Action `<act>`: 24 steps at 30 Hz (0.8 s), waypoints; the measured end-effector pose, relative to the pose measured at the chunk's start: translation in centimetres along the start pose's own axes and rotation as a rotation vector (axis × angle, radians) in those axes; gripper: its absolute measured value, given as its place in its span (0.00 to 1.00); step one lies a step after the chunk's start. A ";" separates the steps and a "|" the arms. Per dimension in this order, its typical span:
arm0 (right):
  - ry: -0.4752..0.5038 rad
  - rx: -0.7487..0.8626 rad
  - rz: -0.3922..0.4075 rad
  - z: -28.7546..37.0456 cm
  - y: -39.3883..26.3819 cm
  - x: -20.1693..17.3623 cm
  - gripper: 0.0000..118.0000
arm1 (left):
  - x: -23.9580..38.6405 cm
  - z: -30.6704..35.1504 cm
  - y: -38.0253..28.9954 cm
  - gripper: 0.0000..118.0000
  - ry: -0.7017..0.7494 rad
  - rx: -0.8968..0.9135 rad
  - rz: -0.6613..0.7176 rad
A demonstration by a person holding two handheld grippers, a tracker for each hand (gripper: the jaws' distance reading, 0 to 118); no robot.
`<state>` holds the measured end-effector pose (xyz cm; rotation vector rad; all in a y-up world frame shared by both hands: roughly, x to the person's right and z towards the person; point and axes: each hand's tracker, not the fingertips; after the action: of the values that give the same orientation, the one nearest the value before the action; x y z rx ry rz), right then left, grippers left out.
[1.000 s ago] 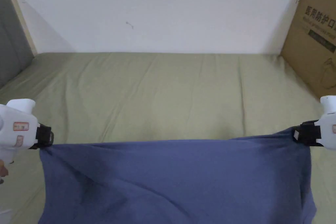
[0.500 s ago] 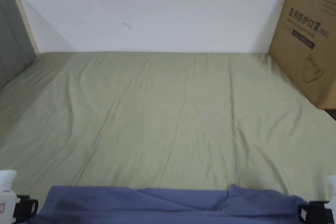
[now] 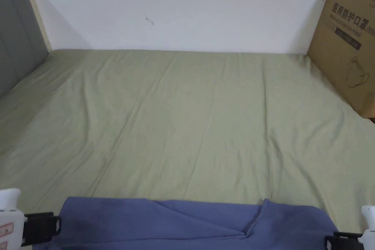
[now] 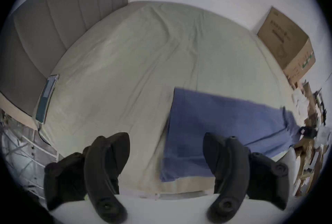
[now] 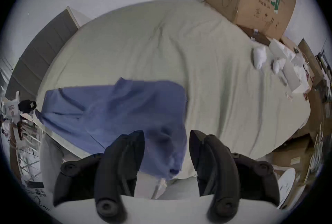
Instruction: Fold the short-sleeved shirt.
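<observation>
The blue short-sleeved shirt (image 3: pixel 190 225) lies spread along the near edge of the bed, with a folded ridge right of its middle. My left gripper (image 3: pixel 55 225) sits just off the shirt's left edge. In the left gripper view its jaws (image 4: pixel 166 138) stand wide apart with nothing between them, and the shirt (image 4: pixel 215 129) lies to their right. My right gripper (image 3: pixel 331 241) is at the shirt's right corner. In its own view the right gripper (image 5: pixel 167 133) is open, and the shirt (image 5: pixel 116 111) lies beyond and to the left of the jaws.
The pale green bed sheet (image 3: pixel 201 115) stretches to a white wall. A large cardboard box (image 3: pixel 348 38) stands at the far right, a grey headboard (image 3: pixel 18 34) at the left. A phone (image 4: pixel 46 98) lies by the headboard. White bags (image 5: pixel 260 59) sit on the bed's right side.
A second ago the shirt hung stretched between both shut grippers. It has come down onto the bed's near edge, and both grippers have opened and let go.
</observation>
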<state>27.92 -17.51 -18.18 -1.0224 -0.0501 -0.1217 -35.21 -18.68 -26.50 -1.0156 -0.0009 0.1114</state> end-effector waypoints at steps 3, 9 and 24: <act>0.054 0.060 0.014 0.7 1.8 -1.6 0.46 | 0.1 1.3 1.1 0.77 -0.100 0.105 0.112; 0.058 0.116 0.031 -2.1 2.7 -7.0 0.00 | 0.0 -0.4 0.7 0.00 -0.271 0.113 0.158; 0.198 0.058 0.117 -6.5 2.9 -17.9 0.00 | -6.8 -3.1 -4.6 0.97 -0.405 0.001 0.522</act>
<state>10.46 -20.23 -25.78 -0.9488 0.1853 -0.1137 -41.36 -24.34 -23.89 -0.9586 -0.1057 0.7916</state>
